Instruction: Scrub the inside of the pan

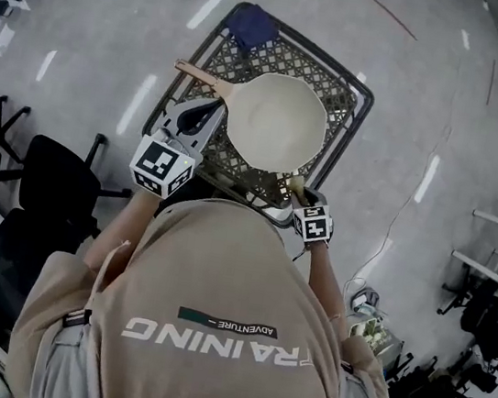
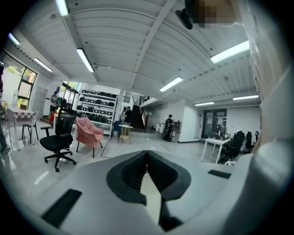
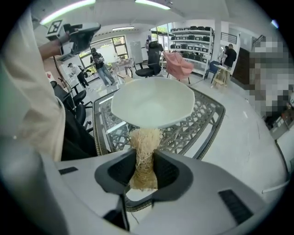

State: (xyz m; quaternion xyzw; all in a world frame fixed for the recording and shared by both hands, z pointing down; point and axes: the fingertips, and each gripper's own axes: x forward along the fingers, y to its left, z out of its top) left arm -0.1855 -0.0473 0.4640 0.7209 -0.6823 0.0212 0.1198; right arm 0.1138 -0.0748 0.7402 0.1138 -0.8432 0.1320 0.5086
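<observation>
The right gripper [image 3: 144, 155] pinched the fibre scrubber [image 3: 146, 137] between its 2 jaws, at the pan [image 3: 154, 103]'s near rim. The left gripper [image 2: 147, 153]'s jaws were pressed together.

**Head view:** from above the person's shoulders, steeply down, with the pan [image 1: 274, 121] on its lattice bench [image 1: 344, 106] at 12 o'clock, fairly near.
**Right gripper view:** low and close, along the right tongs [image 3: 143, 156] toward that same pan and bench.
**Left gripper view:** roughly level, across the room toward distant chairs [image 2: 57, 133].
</observation>
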